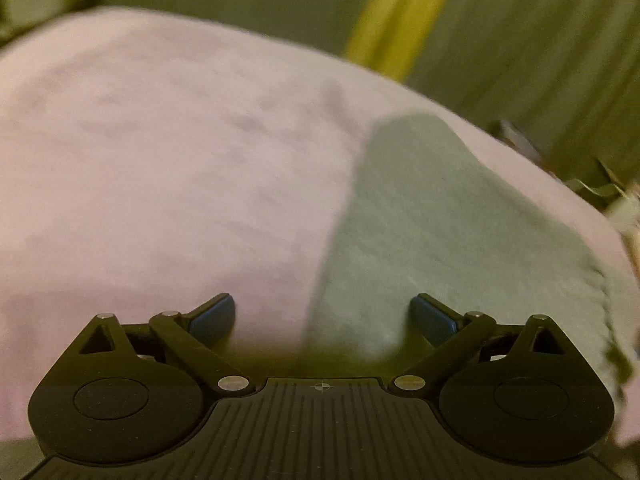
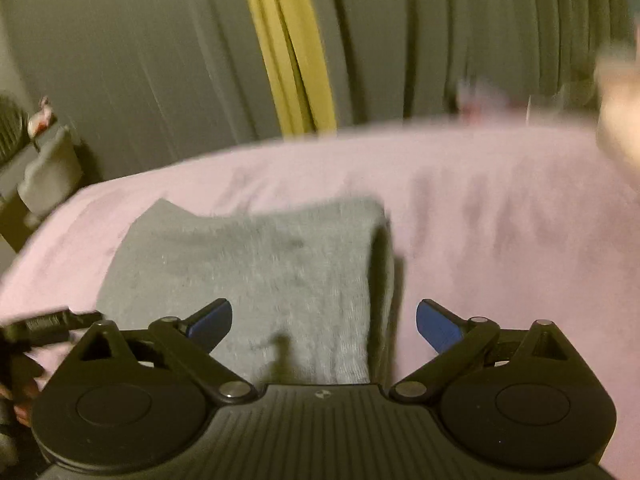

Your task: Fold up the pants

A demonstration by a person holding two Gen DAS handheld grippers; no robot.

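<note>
both grippers stand spread wide with nothing between their blue pads: the left gripper (image 1: 323, 314) hangs over the near edge of the grey pants (image 1: 440, 240), and the right gripper (image 2: 324, 320) sits over the same garment (image 2: 260, 264), which lies folded flat on the pink sheet (image 2: 500, 220), its doubled edge at about three o'clock in the right view. the cloth looks soft, light and limp, so i'd judge it will sag and slide on itself unless both layers are pinched together near a corner or along that thick fold.
</note>
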